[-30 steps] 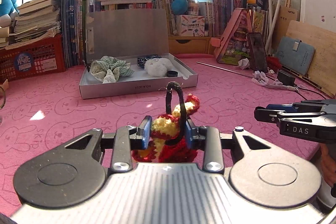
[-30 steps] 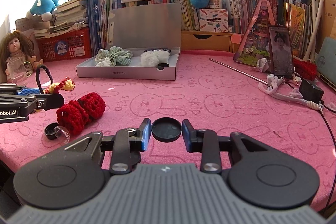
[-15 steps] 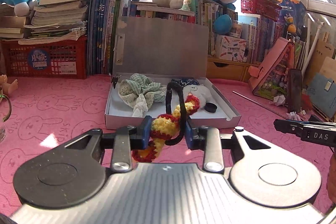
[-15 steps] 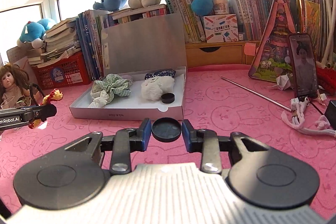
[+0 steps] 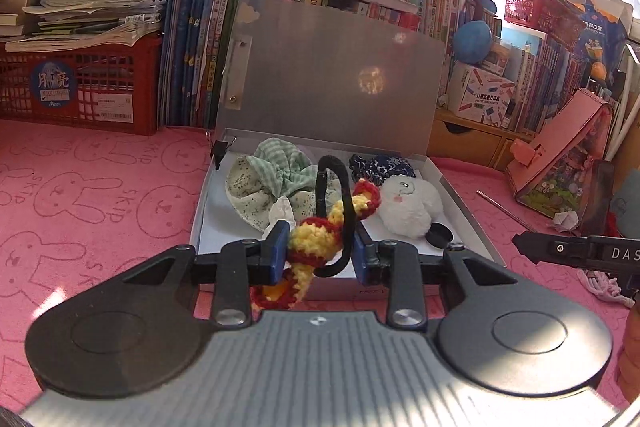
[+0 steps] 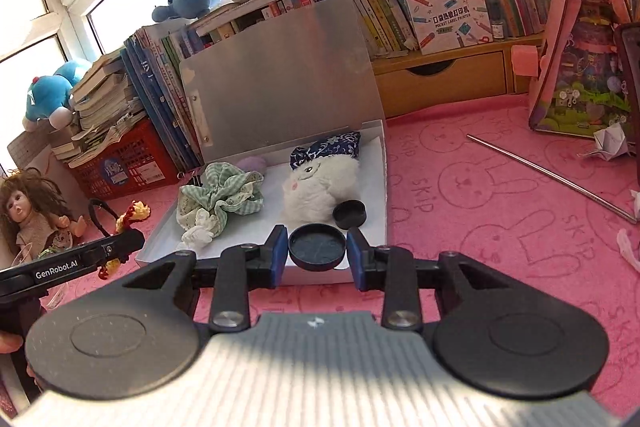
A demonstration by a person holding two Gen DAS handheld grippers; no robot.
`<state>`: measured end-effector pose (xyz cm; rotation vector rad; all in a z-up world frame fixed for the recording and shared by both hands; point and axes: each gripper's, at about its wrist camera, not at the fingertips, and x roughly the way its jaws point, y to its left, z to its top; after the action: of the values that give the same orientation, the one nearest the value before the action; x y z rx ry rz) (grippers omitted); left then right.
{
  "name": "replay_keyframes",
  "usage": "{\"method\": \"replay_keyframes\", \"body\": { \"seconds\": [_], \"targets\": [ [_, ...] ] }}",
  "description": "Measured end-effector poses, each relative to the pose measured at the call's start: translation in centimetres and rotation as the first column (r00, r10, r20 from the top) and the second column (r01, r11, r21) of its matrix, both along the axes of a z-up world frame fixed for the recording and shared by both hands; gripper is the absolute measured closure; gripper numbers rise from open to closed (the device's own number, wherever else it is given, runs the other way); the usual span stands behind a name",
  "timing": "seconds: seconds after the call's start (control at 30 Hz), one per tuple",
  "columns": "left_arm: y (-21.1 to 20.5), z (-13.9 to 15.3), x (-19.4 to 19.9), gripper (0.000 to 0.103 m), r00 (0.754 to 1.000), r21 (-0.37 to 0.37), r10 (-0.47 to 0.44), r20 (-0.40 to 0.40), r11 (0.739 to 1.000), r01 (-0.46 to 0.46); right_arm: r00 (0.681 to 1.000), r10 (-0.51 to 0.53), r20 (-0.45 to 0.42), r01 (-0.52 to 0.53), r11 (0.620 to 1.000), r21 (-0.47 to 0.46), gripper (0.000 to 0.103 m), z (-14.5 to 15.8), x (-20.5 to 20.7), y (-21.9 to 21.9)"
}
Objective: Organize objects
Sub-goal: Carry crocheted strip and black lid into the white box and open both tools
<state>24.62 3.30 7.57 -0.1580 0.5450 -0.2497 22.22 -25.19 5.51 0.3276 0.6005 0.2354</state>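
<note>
Two items are in the air at this moment, one in each tool. The left gripper (image 5: 318, 253), in the lower middle of its own view, pinches a red and yellow crocheted piece (image 5: 316, 247) with a black loop (image 5: 340, 195) between its blue pads, and it hangs just before the near wall of the white box (image 5: 200, 223). The right gripper (image 6: 317, 247) is pressed together on a round black lid (image 6: 317, 247), which sits flat between the pads, also at the near edge of the box (image 6: 385, 187). The box stands open on the pink cloth (image 6: 500, 195), with its grey flap (image 6: 280, 67) leaning upright against the books behind. Inside it I can already see a green checked fabric piece (image 6: 224, 197) on the left, a white fluffy toy (image 6: 320, 183) with a blue patterned cloth (image 6: 328, 149) behind it, and a small black cap (image 6: 350, 213) near the front right corner. So I judge that several things are already sorted and the task is well under way. What is left, as far as I can see, is to bring both held items over the rim and let them go on the free white floor of the box. A doll (image 6: 30, 211) at the left edge of the right view lies outside the box; whether it belongs to the task I cannot tell.
</note>
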Motion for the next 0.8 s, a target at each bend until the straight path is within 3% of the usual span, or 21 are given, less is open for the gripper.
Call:
{"method": "replay_keyframes", "body": {
  "seconds": [0.33, 0.8],
  "targets": [
    [-1.5, -2.8, 5.0, 0.065, 0.996, -0.035, -0.019, -0.089, 0.999, 0.016, 0.993, 0.04, -0.109, -0.034, 0.998, 0.05, 0.066, -2.6, 6.0, 2.4],
    [-0.7, -5.5, 8.6, 0.065, 0.99, 0.111, 0.044, -0.137, 0.993, -0.028, 0.99, 0.006, -0.143, -0.021, 0.995, -0.102, 0.066, -5.1, 9.0, 4.2]
  ]
}}
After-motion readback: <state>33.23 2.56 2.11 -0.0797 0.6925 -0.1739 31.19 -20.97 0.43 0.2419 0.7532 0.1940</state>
